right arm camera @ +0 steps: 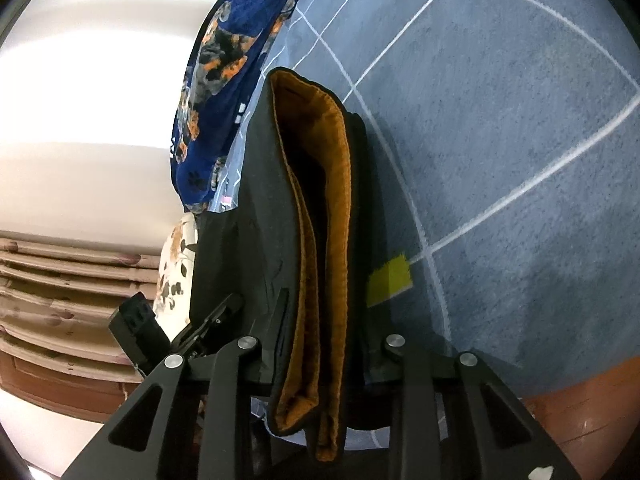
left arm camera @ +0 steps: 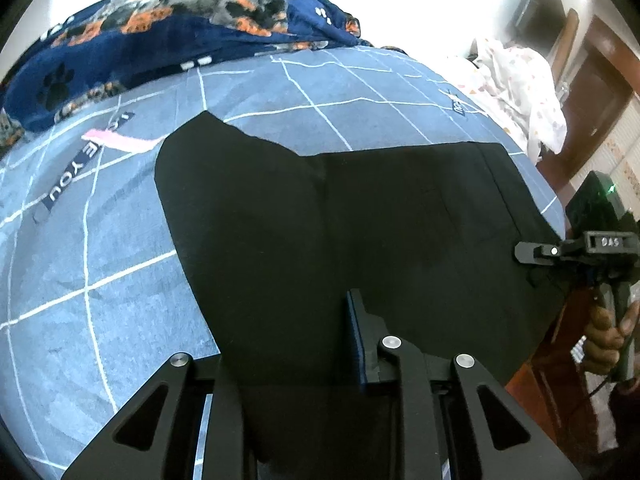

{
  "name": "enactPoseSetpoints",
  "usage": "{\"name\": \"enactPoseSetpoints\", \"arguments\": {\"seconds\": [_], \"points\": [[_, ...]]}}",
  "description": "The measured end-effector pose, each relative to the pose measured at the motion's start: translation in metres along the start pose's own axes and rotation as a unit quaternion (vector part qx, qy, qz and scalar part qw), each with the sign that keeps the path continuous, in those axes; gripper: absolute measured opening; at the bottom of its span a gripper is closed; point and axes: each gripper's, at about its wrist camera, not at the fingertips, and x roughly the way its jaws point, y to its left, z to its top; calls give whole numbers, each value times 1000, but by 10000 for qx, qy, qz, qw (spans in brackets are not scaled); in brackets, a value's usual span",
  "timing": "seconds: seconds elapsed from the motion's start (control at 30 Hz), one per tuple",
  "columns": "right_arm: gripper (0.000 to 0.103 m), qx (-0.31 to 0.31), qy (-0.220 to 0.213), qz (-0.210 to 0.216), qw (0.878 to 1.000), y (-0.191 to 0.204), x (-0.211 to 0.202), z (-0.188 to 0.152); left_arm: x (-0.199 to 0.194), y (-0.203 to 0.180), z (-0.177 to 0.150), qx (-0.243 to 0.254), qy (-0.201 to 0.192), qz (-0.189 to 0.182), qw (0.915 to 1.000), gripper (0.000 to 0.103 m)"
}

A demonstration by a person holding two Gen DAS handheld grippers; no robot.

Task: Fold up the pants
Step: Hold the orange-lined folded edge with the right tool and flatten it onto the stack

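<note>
Both pairs of jaws are clamped on the black pants (left arm camera: 360, 220): the left gripper (left arm camera: 296, 360) pinches the near edge, fabric between its fingers, and the right gripper (right arm camera: 320, 364) grips the orange-lined waistband (right arm camera: 320, 240). Beyond the jaws the pants spread over the blue checked bedsheet (left arm camera: 100, 260), with a navy paw-print blanket (left arm camera: 180, 28) farthest.
</note>
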Motion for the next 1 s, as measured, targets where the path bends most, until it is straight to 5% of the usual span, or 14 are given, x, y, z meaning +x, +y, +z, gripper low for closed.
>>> {"name": "enactPoseSetpoints", "arguments": {"seconds": [0.43, 0.6, 1.0], "points": [[34, -137, 103, -92, 9998, 0, 10, 5, 13, 6, 2, 6, 279, -375, 9989, 33], [27, -150, 49, -101, 9998, 1, 8, 1, 3, -6, -1, 292, -38, -55, 9996, 19], [23, -93, 49, 442, 9990, 36, 10, -8, -37, 5, 3, 172, -548, 335, 9978, 17]]}}
